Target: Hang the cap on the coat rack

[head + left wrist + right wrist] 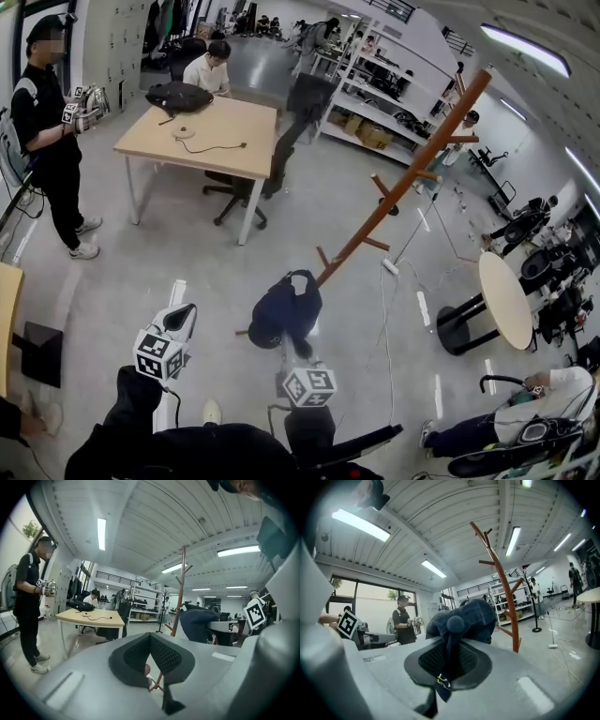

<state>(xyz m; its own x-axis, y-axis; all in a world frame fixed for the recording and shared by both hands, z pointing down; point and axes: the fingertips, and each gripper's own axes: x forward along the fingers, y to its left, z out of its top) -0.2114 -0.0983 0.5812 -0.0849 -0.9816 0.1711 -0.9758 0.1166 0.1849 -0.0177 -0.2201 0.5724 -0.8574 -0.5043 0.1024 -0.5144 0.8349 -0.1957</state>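
The brown wooden coat rack stands on the grey floor ahead, with short pegs up its pole. My right gripper is shut on the dark navy cap, which hangs just short of the rack's foot. In the right gripper view the cap bulges over the right gripper, its strap pinched between the pads, with the rack beyond. My left gripper is to the left of the cap, shut and empty. From the left gripper I see the cap on the right and the rack behind it.
A wooden table with a black bag stands far left, with an office chair beside it. A person stands left holding grippers. A round table is at right, shelves behind, and a cable crosses the floor.
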